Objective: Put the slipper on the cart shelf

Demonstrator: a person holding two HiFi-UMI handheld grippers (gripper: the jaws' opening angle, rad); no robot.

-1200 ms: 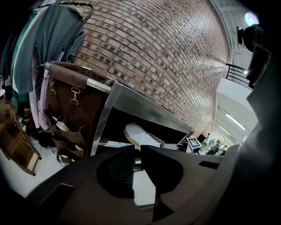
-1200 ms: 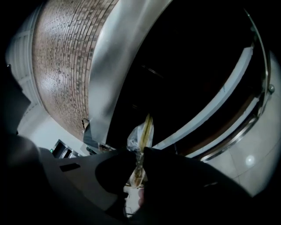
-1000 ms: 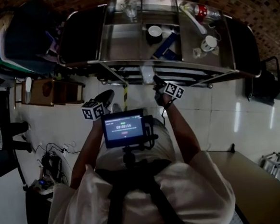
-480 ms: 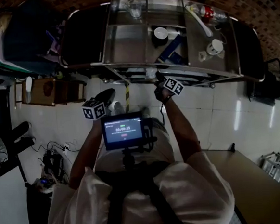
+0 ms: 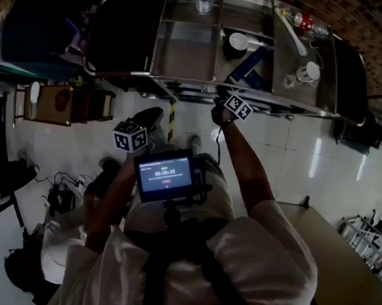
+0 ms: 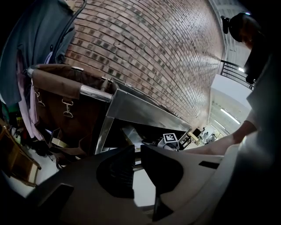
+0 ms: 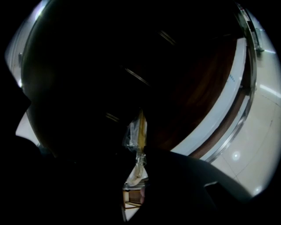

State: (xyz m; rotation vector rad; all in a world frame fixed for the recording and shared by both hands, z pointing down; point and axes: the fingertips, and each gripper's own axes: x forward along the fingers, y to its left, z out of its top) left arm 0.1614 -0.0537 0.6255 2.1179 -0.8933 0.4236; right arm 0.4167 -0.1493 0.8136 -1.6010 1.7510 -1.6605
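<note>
Pale tiled floor (image 5: 296, 153), brick wall (image 6: 153, 52), and a steel cart (image 5: 186, 47) in front of it. The right gripper (image 7: 140, 154) is at the cart's front edge, clamped on what looks like the plastic-wrapped slipper (image 7: 137, 132). It sticks out lengthwise ahead of the jaws, into the dark under the cart's top deck. The left gripper (image 6: 138, 151) hangs back from the cart, nearly closed on nothing, so I'd guess the right hand does the placing.
</note>
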